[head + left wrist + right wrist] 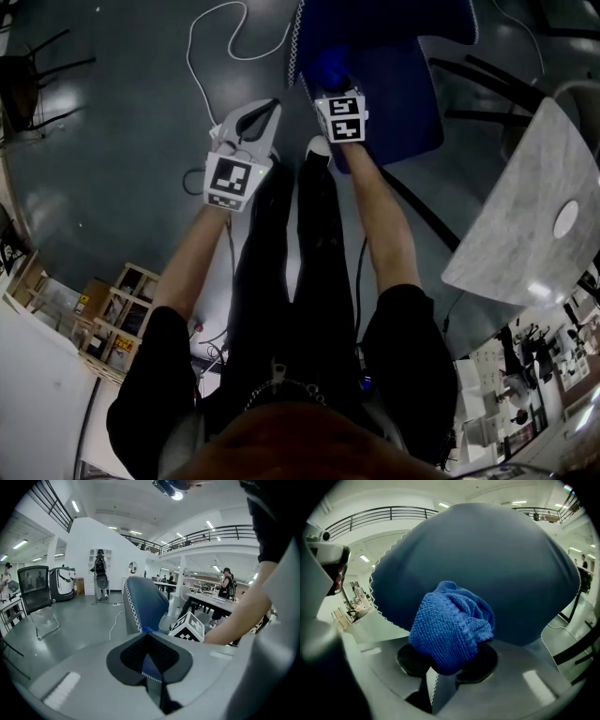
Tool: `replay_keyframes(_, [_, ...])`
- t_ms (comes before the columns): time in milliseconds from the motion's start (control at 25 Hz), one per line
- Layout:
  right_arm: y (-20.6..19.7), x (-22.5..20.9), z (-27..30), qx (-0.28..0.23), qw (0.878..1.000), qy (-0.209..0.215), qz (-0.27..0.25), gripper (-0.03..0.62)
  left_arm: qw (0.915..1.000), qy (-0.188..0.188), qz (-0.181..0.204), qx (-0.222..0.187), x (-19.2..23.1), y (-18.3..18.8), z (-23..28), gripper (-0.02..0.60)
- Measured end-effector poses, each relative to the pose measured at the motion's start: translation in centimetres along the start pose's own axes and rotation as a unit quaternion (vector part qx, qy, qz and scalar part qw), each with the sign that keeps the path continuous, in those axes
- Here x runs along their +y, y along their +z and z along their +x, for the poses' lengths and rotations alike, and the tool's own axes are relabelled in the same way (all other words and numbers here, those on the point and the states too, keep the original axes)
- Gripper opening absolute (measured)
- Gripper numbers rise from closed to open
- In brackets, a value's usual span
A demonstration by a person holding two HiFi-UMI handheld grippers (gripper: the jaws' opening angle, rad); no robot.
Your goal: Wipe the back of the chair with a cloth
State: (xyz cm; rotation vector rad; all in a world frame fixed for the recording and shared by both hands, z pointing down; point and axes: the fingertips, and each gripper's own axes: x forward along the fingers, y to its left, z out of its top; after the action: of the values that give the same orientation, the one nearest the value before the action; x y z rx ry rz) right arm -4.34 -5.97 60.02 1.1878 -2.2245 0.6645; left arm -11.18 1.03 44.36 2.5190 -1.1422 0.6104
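— What did the jaws hold?
— The right gripper (330, 82) had its jaws clamped on a bunched blue cloth (450, 625), held against the chair back (487, 559) at frame centre. The left gripper (148, 637) had its jaws together, empty.
— Risk?
— A hard stroke could snag the stitched edge (376, 603) and pull the cloth free.

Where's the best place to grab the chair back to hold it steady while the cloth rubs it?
Pinch the chair back at its thin stitched side edge, coming from the person's left. Its face is a broad curved shell, too wide for jaws; the rim is slim. The left gripper seems closed there, clear of the cloth.
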Motion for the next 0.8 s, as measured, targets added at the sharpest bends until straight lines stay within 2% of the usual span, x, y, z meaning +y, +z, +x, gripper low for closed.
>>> replay_keyframes(400, [-4.1, 0.2, 1.1, 0.062, 0.998, 0.006, 0.008, 0.115, 0.9999, -0.001, -0.005, 0.011, 0.3, -1.1, -0.7, 0.011])
replay_keyframes(560, [-5.5, -0.6, 0.0, 0.074, 0.997, -0.008, 0.014, 0.115, 0.9999, -0.004, -0.001, 0.011, -0.1, -0.9, -0.7, 0.011])
replay_keyframes(680, [-4.9, -1.3, -2.1, 0.053, 0.998, -0.024, 0.021, 0.115, 0.9999, -0.007, 0.000, 0.010, -0.4, -0.6, -0.7, 0.011])
replay_keyframes(800, [-1.4, -2.3, -5.1, -0.002, 0.999, -0.041, 0.016, 0.115, 0.9999, -0.010, 0.002, 0.008, -0.6, -0.2, -0.6, 0.011])
